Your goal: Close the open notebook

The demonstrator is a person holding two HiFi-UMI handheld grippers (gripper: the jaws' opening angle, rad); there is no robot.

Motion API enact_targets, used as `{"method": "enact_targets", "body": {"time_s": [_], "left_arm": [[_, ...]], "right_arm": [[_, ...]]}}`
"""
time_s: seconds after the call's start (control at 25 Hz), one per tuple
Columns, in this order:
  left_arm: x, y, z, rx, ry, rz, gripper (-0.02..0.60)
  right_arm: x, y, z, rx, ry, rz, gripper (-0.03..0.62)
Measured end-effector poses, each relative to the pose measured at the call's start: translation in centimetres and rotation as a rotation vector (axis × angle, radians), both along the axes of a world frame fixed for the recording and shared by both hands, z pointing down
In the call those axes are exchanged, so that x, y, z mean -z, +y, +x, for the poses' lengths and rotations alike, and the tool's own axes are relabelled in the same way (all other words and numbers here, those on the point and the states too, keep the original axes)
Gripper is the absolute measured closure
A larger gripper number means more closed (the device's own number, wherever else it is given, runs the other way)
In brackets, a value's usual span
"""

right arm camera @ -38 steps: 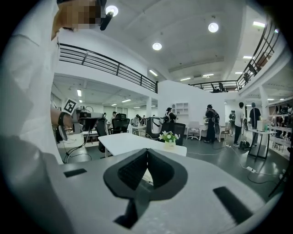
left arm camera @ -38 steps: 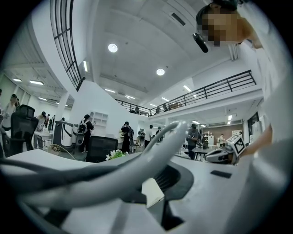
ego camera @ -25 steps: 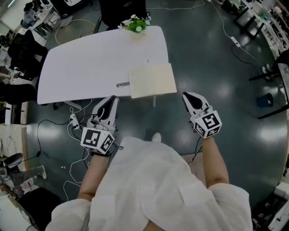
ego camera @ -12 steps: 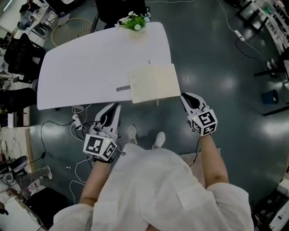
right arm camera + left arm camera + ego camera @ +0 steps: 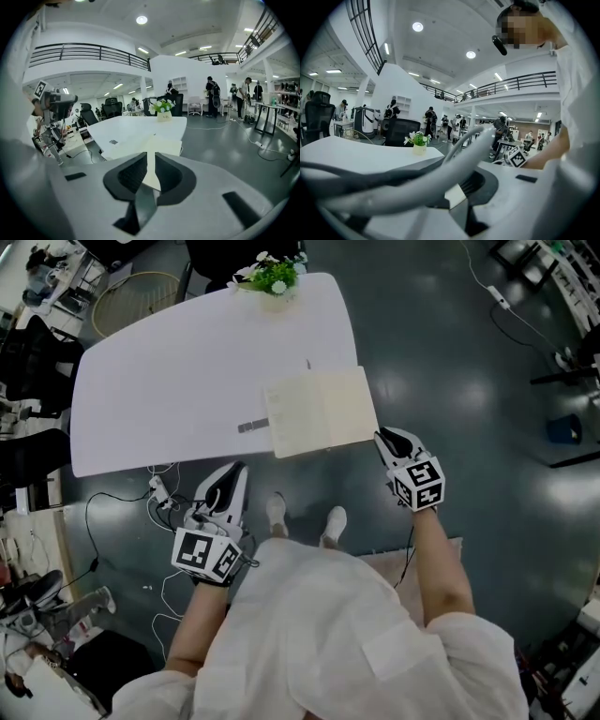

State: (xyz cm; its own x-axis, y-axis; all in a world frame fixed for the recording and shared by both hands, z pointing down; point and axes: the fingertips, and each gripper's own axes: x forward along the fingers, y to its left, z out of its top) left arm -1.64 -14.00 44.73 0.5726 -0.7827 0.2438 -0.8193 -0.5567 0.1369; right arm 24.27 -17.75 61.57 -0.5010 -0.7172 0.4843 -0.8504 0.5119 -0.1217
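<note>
A white table [image 5: 169, 381] carries an open notebook [image 5: 321, 412] at its near right corner (pages up), a small grey strip [image 5: 253, 426] just beside it, and a potted plant [image 5: 272, 279] at the far edge.

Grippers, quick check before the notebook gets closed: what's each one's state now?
Left gripper: cannot tell, a cable crosses its fingers.
Right gripper: open, fingers just been opening, nothing between them.

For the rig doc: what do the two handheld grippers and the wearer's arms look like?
Both the left gripper and right gripper have pale grey shells, black ribbed fingers and a white cube of black square markers. A grey cable loops past the left one. White short-sleeved top, forearms bare.
</note>
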Motion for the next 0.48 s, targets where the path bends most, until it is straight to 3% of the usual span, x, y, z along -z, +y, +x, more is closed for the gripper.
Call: {"method": "enact_targets", "body": {"time_s": [0.48], "left_arm": [[-1.0, -1.1, -0.3, 0.007, -0.013, -0.031, 0.566]], "right_arm": [[-6.6, -2.5, 1.3, -0.052, 0.042, -0.196, 0.500]]}}
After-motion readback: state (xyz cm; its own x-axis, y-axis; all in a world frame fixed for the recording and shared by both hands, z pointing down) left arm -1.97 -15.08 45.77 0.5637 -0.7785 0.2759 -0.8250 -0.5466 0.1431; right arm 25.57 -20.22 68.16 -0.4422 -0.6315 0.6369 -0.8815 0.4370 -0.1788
